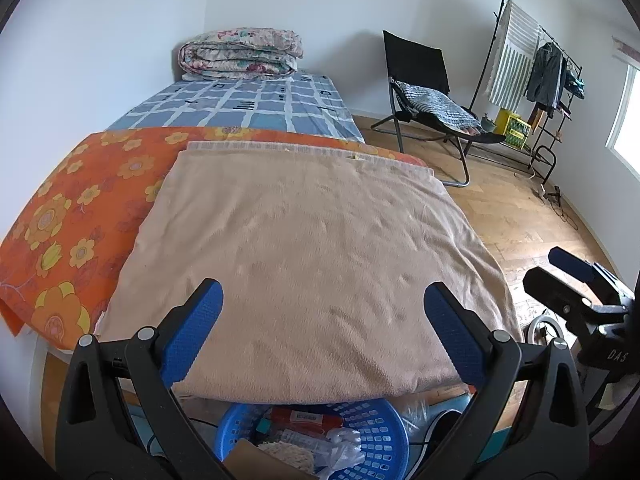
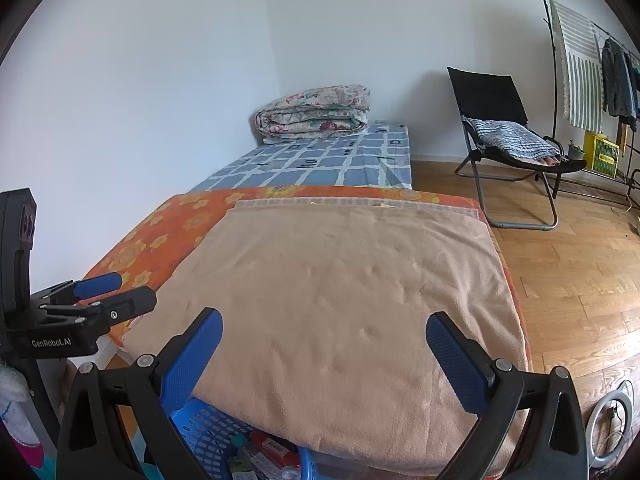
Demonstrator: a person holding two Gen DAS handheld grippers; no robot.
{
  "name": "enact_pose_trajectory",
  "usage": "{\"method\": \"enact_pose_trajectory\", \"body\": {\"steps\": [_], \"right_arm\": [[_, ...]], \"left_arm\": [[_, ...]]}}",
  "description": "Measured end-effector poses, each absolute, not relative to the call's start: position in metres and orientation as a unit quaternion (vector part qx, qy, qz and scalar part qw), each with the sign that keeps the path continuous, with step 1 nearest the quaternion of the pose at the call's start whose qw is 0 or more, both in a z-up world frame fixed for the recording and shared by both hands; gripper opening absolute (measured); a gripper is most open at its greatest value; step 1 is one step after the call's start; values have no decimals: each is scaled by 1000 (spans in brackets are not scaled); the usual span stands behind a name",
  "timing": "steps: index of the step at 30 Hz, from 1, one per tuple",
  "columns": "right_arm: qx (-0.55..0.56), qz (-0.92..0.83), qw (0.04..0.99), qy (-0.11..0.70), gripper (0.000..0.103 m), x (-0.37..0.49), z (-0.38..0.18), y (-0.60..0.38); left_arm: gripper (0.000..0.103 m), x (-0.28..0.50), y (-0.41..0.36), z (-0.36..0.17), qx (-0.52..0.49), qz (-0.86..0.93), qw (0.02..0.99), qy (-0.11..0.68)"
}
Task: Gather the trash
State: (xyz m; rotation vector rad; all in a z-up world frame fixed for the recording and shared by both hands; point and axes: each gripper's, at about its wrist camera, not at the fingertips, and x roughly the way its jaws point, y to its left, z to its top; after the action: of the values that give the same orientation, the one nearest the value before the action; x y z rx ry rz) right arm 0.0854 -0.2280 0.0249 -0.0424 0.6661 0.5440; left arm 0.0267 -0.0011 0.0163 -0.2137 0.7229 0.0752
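A blue plastic basket point(image 1: 384, 436) holding wrappers, a red packet and crumpled white plastic sits on the floor below the bed's near end; it also shows in the right wrist view point(image 2: 208, 428). My left gripper point(image 1: 322, 304) is open and empty above the beige blanket point(image 1: 312, 264), just past the basket. My right gripper point(image 2: 324, 336) is open and empty above the same blanket point(image 2: 344, 304). Each gripper shows at the edge of the other's view, the right one point(image 1: 576, 280) and the left one point(image 2: 100, 296).
An orange flowered sheet point(image 1: 80, 216) and blue checked sheet point(image 1: 256, 108) cover the bed; a folded floral quilt point(image 1: 240, 52) lies at its far end. A black folding chair point(image 1: 432, 96) and a clothes rack point(image 1: 536, 64) stand on the wood floor at right. A white ring light point(image 2: 612, 428) lies on the floor.
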Motion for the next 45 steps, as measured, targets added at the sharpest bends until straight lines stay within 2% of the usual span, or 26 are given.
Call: {"method": "enact_pose_trajectory", "body": {"steps": [45], "right_arm": [[-13, 255, 909, 329, 103, 88, 21, -236]], "left_arm": [[102, 16, -6, 11, -87, 58, 930, 353]]}}
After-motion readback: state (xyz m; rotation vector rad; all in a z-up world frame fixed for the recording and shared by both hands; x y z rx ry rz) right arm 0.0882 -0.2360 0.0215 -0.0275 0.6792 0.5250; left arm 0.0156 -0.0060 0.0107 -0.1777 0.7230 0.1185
